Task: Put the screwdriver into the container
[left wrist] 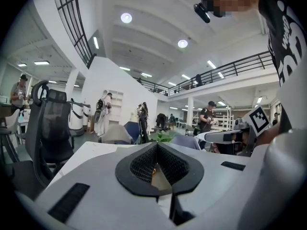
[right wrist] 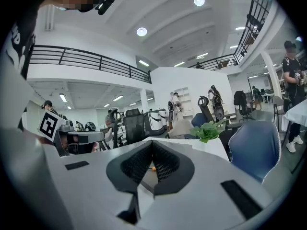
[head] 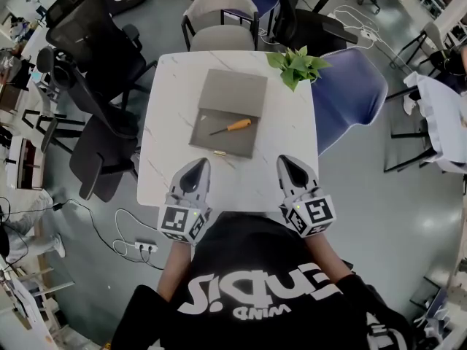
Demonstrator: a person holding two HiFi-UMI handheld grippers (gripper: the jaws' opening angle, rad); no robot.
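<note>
Screwdriver [head: 232, 127] on grey container [head: 233, 93], white table [head: 292, 133]

The table [head: 244, 184] is bare along its near edge and both side edges. The grey container [head: 233, 93] fills the middle, and a plant [head: 295, 68] overhangs the far right corner.

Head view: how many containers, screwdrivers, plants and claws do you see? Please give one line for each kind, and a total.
Container: 1
Screwdriver: 1
Plant: 1
Claws: 2 (left claw, right claw)
Total: 5
</note>
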